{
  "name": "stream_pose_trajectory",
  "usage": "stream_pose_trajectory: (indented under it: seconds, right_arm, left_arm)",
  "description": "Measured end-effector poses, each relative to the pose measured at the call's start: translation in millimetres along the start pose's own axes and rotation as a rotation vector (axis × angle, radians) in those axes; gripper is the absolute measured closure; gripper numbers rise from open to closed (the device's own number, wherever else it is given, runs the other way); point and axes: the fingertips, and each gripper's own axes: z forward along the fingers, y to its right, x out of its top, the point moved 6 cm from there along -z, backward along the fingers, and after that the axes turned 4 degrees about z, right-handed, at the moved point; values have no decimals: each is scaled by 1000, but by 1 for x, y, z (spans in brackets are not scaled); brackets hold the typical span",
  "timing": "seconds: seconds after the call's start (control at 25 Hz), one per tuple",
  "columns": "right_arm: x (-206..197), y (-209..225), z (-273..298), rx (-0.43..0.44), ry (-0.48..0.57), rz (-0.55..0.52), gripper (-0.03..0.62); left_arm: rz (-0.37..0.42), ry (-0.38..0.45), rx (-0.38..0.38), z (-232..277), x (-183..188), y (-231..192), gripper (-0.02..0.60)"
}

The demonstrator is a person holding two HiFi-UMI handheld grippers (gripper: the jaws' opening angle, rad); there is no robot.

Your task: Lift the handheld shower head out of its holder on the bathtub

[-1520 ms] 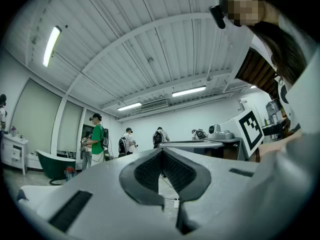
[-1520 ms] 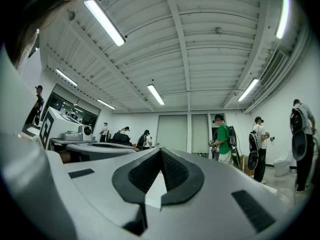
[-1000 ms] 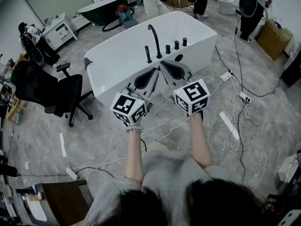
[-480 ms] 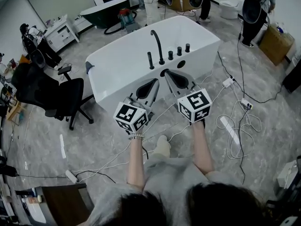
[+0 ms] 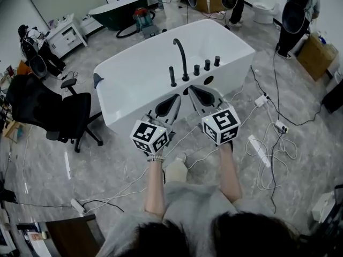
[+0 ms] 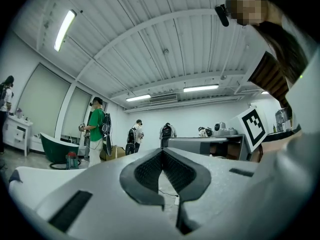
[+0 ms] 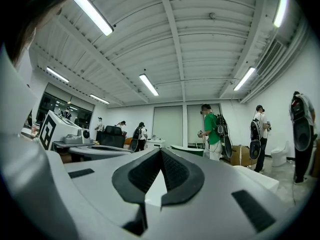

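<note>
A white bathtub (image 5: 134, 76) stands in front of me. On its near rim a slim black handheld shower head (image 5: 172, 76) stands upright in its holder, left of the curved black spout (image 5: 180, 55) and three black knobs (image 5: 207, 65). My left gripper (image 5: 177, 97) and right gripper (image 5: 188, 89) are side by side just short of that rim, below the shower head and not touching it. Both point level at the tub. In the left gripper view the left gripper (image 6: 162, 151) is shut and empty. The right gripper (image 7: 160, 150) is also shut on nothing in the right gripper view.
A black office chair (image 5: 51, 108) stands to the tub's left. White cables and power strips (image 5: 265, 143) lie on the floor to the right and near my feet. A dark green tub (image 5: 115, 9), cardboard boxes and several people are at the back.
Both grippers have come closer to the tub's near rim and sunk a little, staying shut and side by side. The tub looks slightly nearer.
</note>
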Motion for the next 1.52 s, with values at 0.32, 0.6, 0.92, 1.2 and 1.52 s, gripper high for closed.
stream_pose_trajectory:
  seconds: [0.32,0.6,0.92,1.2,1.52]
  right_arm:
    - [-34,30,63,-20,-54,65,592]
    - [-44,41,119,-30,-82,84,592]
    - [-46,68,174,-74,-132,66,592]
    - [-64,89,214,-134,-178,82,592]
    - [-108,117,236,-102,-263,116,592]
  left_arm:
    - [-56,-63,32,18,-35,-61,577]
    - [-64,-89,17,33,-44,-117,577]
    - [-92,-107,-40,74,-53,-177,577]
    - [-115,-140,-108,102,-71,-229,577]
    - [-170,-173,-111,128,-106,-254,577]
